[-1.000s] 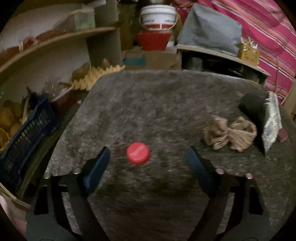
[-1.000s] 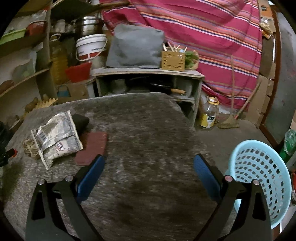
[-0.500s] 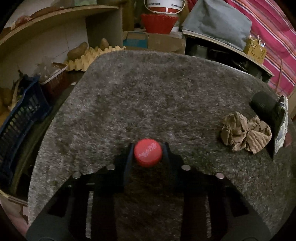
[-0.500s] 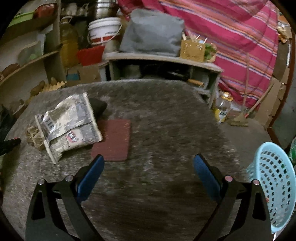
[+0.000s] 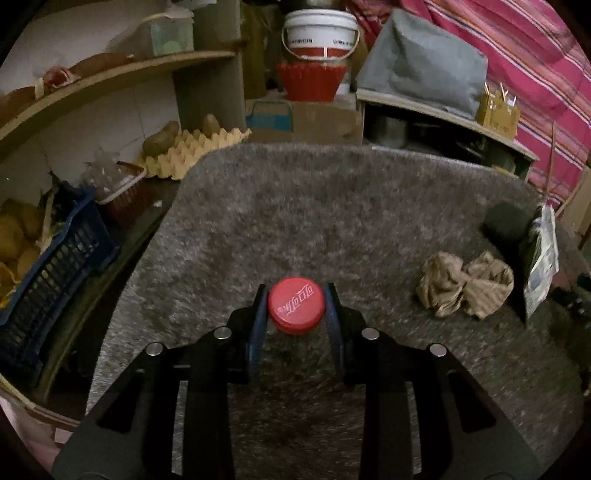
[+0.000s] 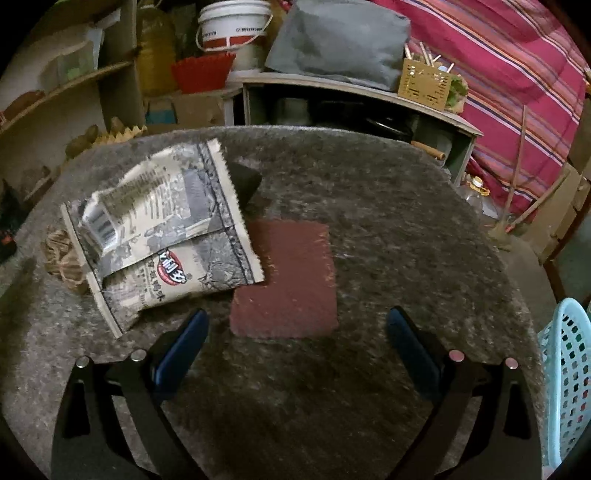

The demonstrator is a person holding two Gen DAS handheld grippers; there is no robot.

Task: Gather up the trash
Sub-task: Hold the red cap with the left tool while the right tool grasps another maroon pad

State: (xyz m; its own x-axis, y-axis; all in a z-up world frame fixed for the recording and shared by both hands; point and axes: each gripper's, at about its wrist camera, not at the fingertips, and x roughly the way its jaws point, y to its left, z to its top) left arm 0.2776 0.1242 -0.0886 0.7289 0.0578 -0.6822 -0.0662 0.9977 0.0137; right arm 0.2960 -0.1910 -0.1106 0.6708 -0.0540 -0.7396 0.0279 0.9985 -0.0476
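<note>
My left gripper point(image 5: 295, 308) is shut on a red bottle cap point(image 5: 296, 311) over the grey shaggy mat point(image 5: 332, 206). A crumpled brown paper wad point(image 5: 465, 284) lies to its right, with a dark lump point(image 5: 504, 221) and a printed snack bag point(image 5: 543, 258) beyond. My right gripper point(image 6: 297, 328) is open and empty, just above the mat point(image 6: 406, 229). A dark red square pad point(image 6: 290, 280) lies between and ahead of its fingers. The snack bag point(image 6: 166, 236) lies ahead to the left, over the paper wad point(image 6: 61, 254) and the dark lump point(image 6: 245, 181).
A light blue basket point(image 6: 565, 384) stands off the table's right edge. A blue crate point(image 5: 55, 273), an egg tray point(image 5: 184, 151) and shelves sit left of the mat. A low bench with a grey bag point(image 6: 340, 40) and a white bucket point(image 5: 321, 33) stands behind.
My left gripper closed on the red cap and lifted it slightly off the mat. My right gripper moved forward and left toward the red pad and snack bag, staying open.
</note>
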